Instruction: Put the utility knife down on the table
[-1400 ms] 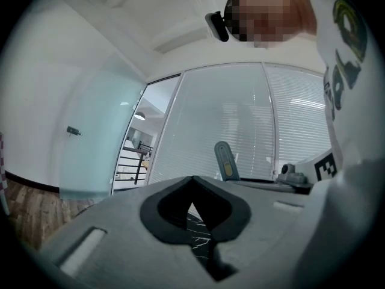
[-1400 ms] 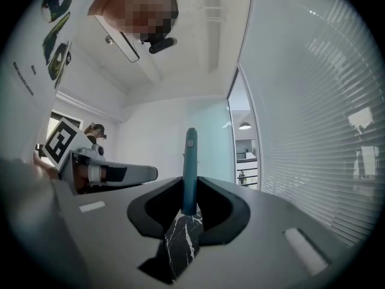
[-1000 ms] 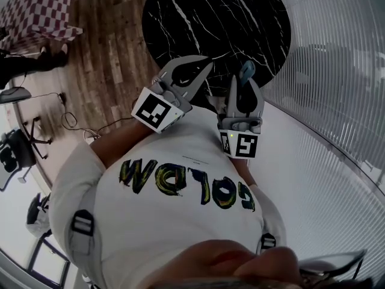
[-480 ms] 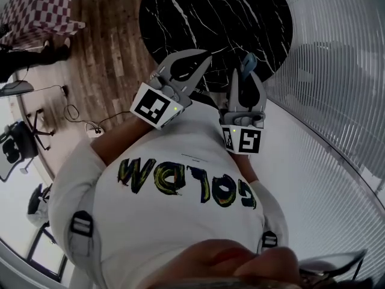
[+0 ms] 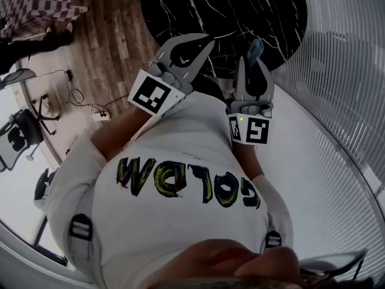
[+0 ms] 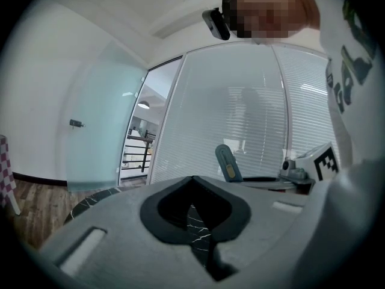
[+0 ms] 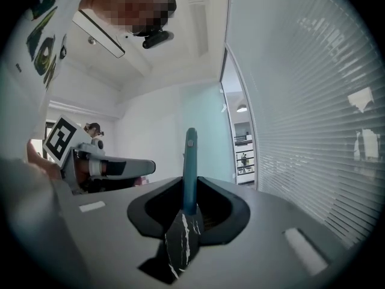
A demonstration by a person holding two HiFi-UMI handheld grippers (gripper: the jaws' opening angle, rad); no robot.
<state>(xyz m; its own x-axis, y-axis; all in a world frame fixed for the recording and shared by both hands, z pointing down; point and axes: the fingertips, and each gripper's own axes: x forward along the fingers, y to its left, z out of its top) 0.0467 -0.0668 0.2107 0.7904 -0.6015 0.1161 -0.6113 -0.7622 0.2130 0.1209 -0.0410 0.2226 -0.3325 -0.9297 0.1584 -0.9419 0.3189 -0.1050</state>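
From the head view, the left claw [image 5: 201, 44] and the right claw [image 5: 253, 65] stick out in front of a person's white shirt [image 5: 180, 179]. Past them are a round black desk [image 5: 240, 11] with white lines and a wood floor [image 5: 114, 35]. The blue utility knife [image 5: 255, 49] pokes out of the right claw, not on the desk.

In the left gripper view, the left claw [image 6: 192, 185] is pressed together with nothing in it. A bit of the desk [image 6: 198, 227] shows through the hole. The knife [image 6: 228, 163] is off to the right, in front of window blinds [image 6: 264, 119].

In the right gripper view, the right claw [image 7: 190, 188] pinches the knife [image 7: 190, 167], which stands straight up. The left claw [image 7: 114, 167] is off to the left.
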